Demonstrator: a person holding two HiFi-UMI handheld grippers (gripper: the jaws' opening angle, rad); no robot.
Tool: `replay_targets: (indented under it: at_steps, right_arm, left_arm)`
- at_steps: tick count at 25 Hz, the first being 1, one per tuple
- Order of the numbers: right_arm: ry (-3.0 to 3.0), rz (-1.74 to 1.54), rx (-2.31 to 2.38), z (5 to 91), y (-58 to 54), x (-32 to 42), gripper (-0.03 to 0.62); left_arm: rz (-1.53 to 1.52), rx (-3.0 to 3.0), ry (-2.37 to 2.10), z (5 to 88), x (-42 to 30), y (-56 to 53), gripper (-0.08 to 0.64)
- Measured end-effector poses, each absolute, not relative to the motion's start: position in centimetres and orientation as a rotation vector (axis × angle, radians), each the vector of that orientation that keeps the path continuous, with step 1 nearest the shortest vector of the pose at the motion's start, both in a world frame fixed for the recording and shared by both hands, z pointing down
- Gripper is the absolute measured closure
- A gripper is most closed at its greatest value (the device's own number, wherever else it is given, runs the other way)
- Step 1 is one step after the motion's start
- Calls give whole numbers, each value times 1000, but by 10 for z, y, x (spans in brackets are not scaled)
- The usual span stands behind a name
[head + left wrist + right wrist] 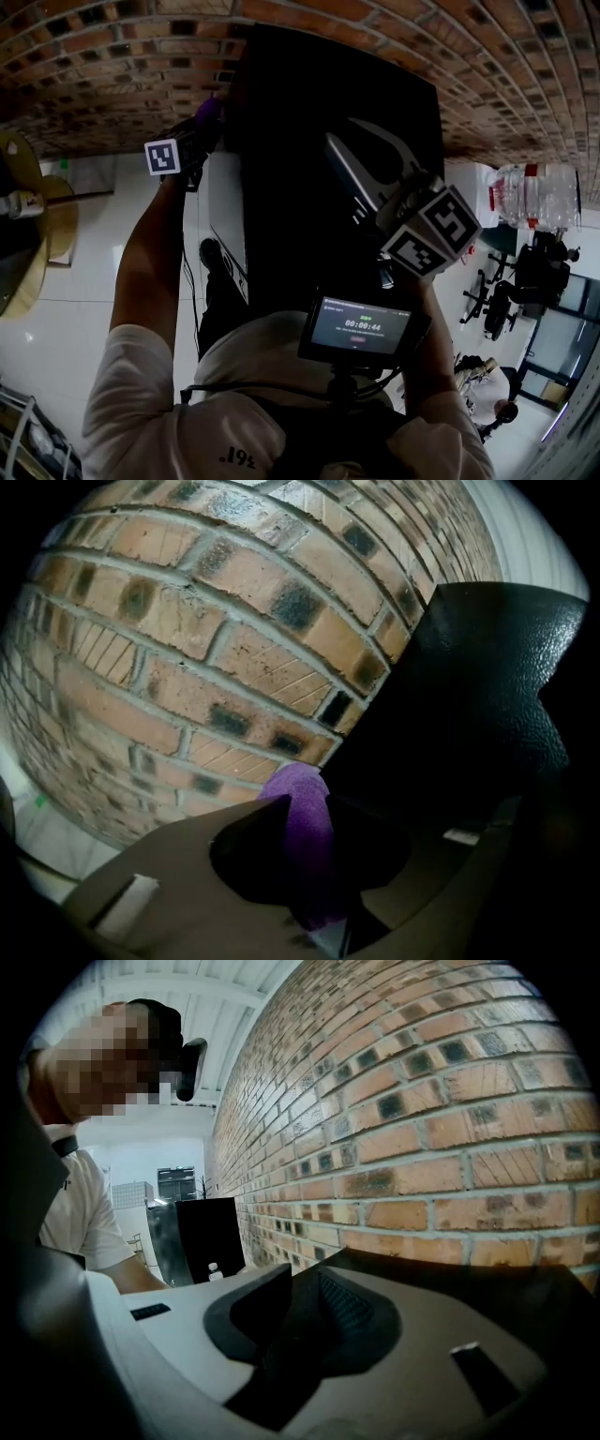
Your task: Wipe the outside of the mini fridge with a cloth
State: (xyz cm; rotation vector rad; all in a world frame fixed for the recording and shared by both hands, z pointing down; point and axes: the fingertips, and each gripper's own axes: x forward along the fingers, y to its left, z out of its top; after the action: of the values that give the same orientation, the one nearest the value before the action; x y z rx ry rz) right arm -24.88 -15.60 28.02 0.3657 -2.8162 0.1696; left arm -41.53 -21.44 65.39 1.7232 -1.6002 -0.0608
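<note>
The black mini fridge [309,197] stands against the brick wall, and I look down on its top. My left gripper [202,127] is at the fridge's upper left corner, shut on a purple cloth [208,111]. In the left gripper view the cloth [302,785] bulges out between the jaws of this gripper [305,806], right beside the fridge's black edge [469,696]. My right gripper [345,133] lies over the fridge top. Its jaws [300,1283] stand a narrow gap apart with nothing seen between them, above the dark top [450,1274].
Brick wall [94,66] runs behind and beside the fridge. A large clear water bottle [534,192] stands to the right and a round wooden piece [37,234] to the left on the white floor. A person in a white shirt [80,1204] and another black cabinet [208,1232] show farther along the wall.
</note>
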Motion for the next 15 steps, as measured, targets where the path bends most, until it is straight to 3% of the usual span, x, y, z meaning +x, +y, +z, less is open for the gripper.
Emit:
replay_targets:
  at_steps: [9,15]
  right_arm:
    - [-2819,179,368,280,-156,-247,509]
    - [-2829,178,366,279,-156,-247,509]
  left_arm:
    - [-233,1668,-1686,623,-453,-168,454]
    - [-600,1774,-1613,526,-433,-150,451]
